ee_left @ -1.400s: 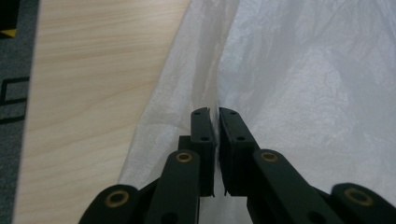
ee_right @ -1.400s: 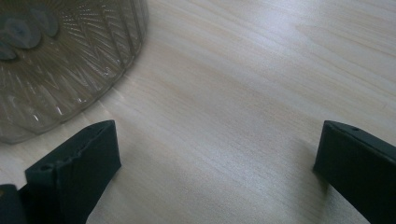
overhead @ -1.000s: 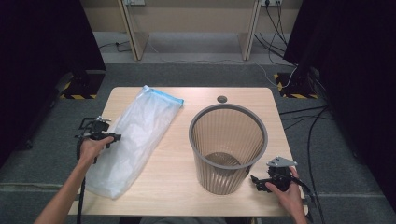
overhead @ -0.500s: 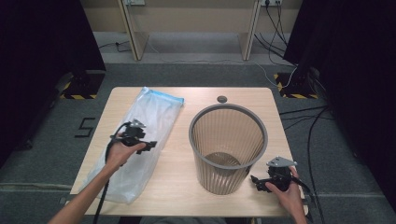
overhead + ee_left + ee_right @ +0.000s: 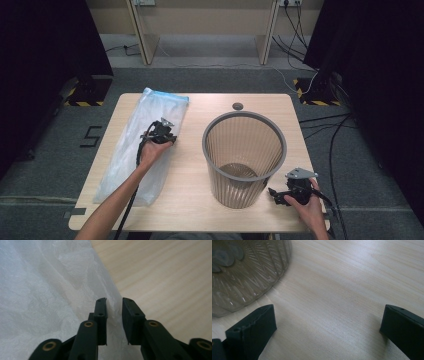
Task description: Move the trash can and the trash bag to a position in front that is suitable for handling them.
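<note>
Grabbing the bag right now: my left gripper (image 5: pixel 169 141) has its jaws just closing around the right edge of the plastic bag (image 5: pixel 135 145) lying left on the worktop (image 5: pixel 200 210), not clamped yet, while the right gripper (image 5: pixel 276 194) waits wide open near the bin (image 5: pixel 244 155), so next I squeeze and lift.

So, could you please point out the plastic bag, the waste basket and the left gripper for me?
plastic bag (image 5: pixel 125 150), high view, on its flat clear middle.
waste basket (image 5: pixel 244 120), high view, on the far rim.
left gripper (image 5: pixel 114 306), left gripper view, midway between its fingertips, over the bag's edge.
</note>
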